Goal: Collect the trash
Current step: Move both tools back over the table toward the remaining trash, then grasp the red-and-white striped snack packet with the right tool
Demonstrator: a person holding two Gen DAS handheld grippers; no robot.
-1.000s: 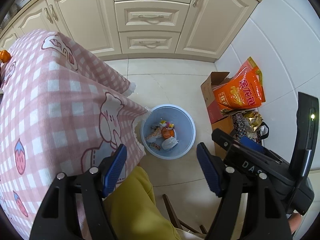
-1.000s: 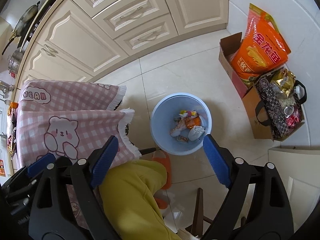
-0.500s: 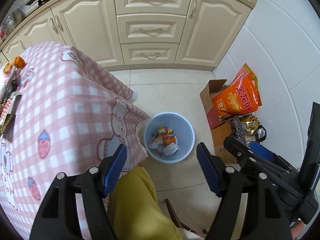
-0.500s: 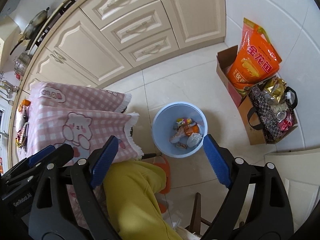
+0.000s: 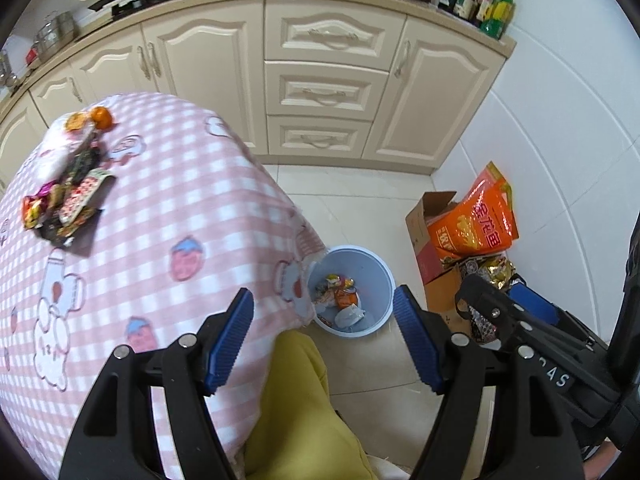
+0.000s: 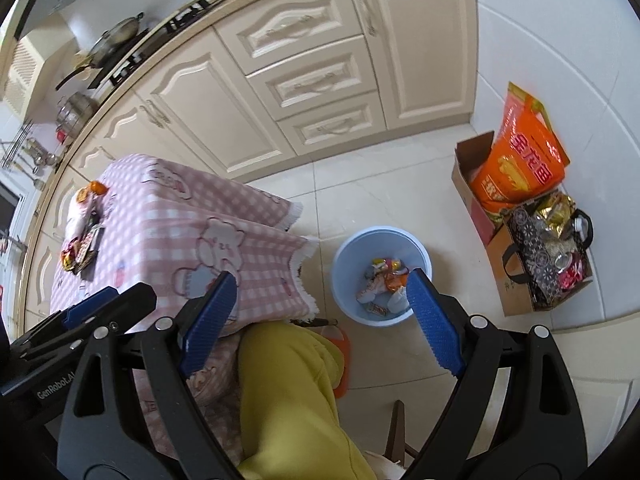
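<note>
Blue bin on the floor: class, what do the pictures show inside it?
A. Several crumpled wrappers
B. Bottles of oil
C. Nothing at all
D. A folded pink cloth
A: the blue bin beside the pink checked tablecloth holds several crumpled wrappers lying at its bottom, seen in both wrist views.

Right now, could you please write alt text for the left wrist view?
The open, empty left gripper hangs above a blue bin holding wrappers on a tiled kitchen floor. A pink checked tablecloth at left carries a pile of snack wrappers.
</note>
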